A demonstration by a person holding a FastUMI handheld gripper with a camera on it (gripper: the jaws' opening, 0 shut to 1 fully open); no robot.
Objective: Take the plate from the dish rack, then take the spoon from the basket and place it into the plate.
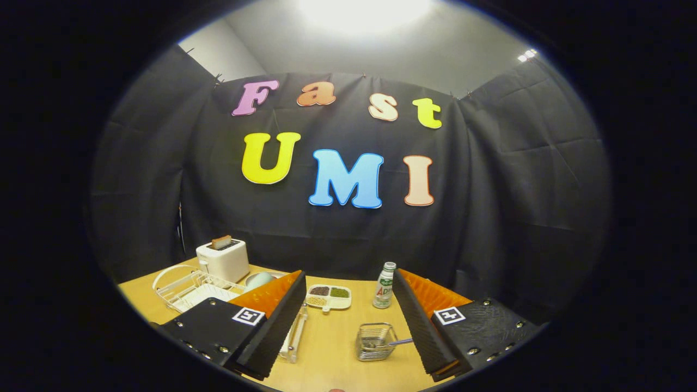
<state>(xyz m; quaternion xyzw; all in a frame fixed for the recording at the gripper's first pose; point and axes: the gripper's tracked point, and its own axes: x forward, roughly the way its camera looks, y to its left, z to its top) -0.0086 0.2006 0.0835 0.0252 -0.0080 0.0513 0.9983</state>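
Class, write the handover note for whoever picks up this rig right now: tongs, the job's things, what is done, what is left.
Tongs: open, holding nothing, raised over the table.
Dish rack: beyond the left finger, beside the toaster; the plate in it cannot be made out.
Basket: on the table between the fingers, nearer the right one, spoon in it.
Done: nothing yet.
Left: take the plate out, then put the spoon in it.

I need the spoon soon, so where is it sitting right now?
The spoon lies in the small wire basket on the table, between the open gripper fingers, nearer the right one.
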